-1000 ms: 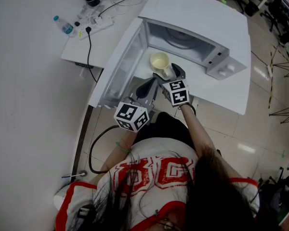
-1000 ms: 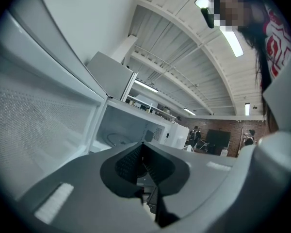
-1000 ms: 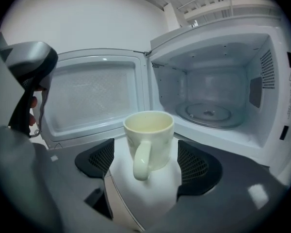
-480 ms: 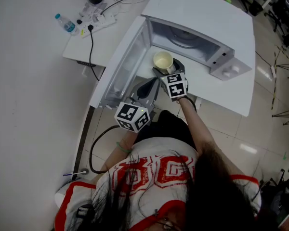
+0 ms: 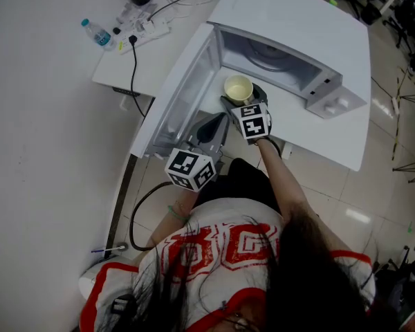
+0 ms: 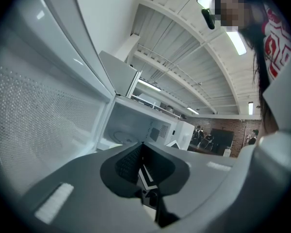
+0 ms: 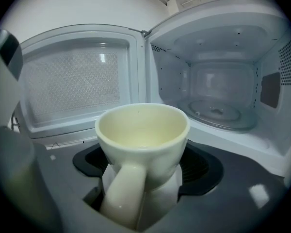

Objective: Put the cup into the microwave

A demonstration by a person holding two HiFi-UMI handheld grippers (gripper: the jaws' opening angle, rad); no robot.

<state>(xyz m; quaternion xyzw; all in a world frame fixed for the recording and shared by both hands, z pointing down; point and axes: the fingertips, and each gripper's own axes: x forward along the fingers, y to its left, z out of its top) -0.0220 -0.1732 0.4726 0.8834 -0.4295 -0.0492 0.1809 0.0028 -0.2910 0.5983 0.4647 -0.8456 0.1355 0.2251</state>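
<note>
While jaws of the right gripper (image 7: 144, 168) are opening around the cream ceramic cup (image 7: 141, 130), cup's still short of the open white microwave (image 5: 297, 19) ahead. Letting go here likely drops or tips it at the sill; left gripper (image 6: 141, 165) jaws together, empty

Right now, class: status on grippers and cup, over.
Left gripper shut, empty. Right gripper jaws opening, cup between them. Cup short of open microwave; nothing blocking.
</note>
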